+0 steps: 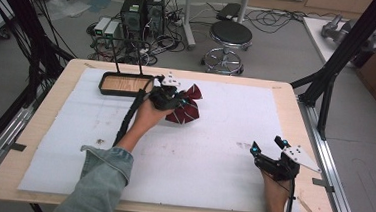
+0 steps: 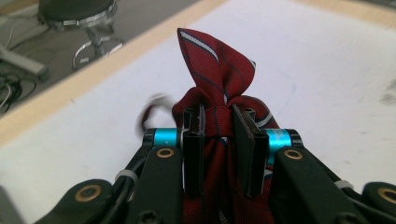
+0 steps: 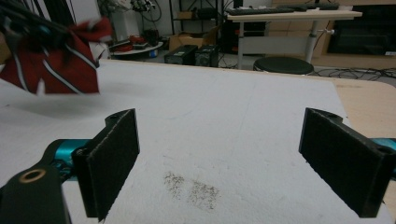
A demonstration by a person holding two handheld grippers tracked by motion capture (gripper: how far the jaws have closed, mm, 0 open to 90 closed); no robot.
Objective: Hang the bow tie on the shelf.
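Where pinched, bunched striped red cloth [image 2: 219, 84]

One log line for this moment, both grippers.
left gripper: shut on red bow tie | right gripper: open, empty | tray: rear left

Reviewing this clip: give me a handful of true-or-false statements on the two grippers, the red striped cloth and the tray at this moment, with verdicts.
1. The left gripper is shut on the red striped cloth. True.
2. The right gripper also holds part of the cloth. False: its jaws stand wide apart with nothing between them, over the white mat near the table's right side.
3. The black tray sits at the far left part of the mat, left of the cloth. True.
4. The cloth lies inside the tray. False: it is outside the tray, to its right, in the left gripper.
5. The jaws pinch the cloth at its gathered middle. True, by the left gripper view.
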